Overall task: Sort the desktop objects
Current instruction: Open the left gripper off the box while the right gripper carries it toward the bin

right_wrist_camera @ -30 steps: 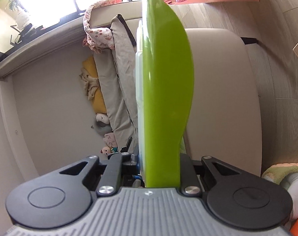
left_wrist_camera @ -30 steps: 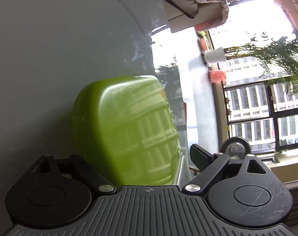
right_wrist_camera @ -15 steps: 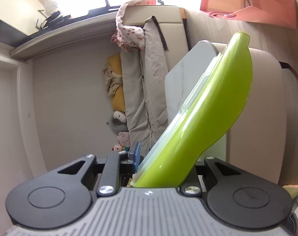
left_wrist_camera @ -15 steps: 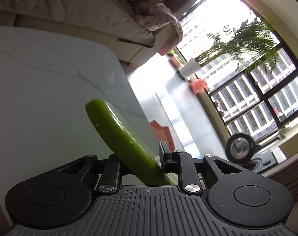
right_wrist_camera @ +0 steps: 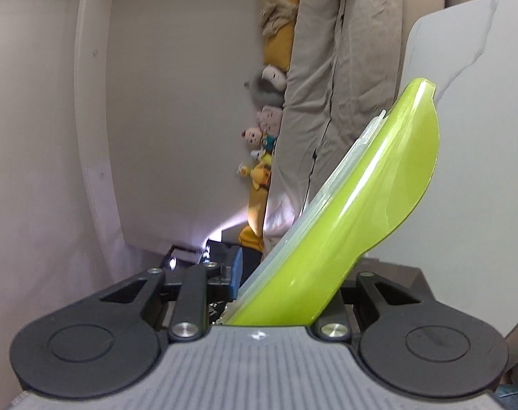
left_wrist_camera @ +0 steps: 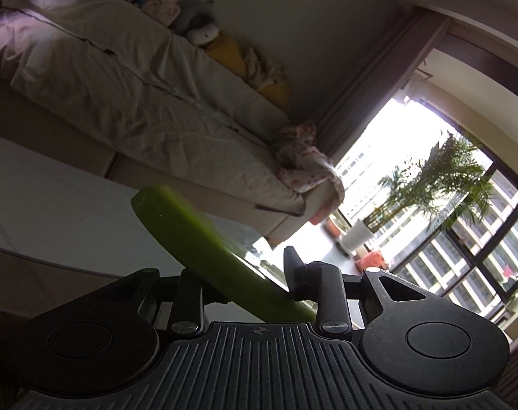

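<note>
Carry step: left tool, jaws easing apart, and right tool both grasped green lidded box, held tilted above white bench. Next move, likely: steady two-handed transfer to sorting spot.

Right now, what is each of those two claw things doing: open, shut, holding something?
Left gripper: fingers opening, green container between them.
Right gripper: shut on the green container.

Green box glossy smooth plastic, translucent lid; sofa cover creased matt cloth.
</note>
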`<state>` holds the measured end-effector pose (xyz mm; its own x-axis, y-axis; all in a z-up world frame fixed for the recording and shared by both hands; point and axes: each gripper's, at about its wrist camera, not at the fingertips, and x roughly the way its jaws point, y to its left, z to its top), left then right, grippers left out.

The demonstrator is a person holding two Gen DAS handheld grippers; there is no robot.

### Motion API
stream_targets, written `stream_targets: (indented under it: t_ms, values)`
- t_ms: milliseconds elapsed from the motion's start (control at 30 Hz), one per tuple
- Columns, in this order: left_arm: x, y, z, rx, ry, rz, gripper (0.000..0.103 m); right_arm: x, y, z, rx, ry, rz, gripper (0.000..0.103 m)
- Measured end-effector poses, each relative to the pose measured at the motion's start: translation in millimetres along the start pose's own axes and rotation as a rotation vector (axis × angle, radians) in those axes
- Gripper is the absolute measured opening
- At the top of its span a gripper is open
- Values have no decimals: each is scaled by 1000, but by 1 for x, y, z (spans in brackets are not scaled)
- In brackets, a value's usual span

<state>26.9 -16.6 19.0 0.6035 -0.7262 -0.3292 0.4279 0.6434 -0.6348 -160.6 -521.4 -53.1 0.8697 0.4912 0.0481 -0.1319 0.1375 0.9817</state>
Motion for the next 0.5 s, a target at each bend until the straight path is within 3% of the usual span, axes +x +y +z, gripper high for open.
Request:
stream_targets:
  t_ms: [233,367,500]
  values:
    - [-89,86,-20,-141,-152,57,34,109,19,-35,-109,274,-14,27]
    - [-103,116,-34,-232,-168,80,34,140,29,-60,-166,363,-58,29]
    - [-110,139,-53,-292,-143,88,36,144,22,-78,-174,394,-100,29]
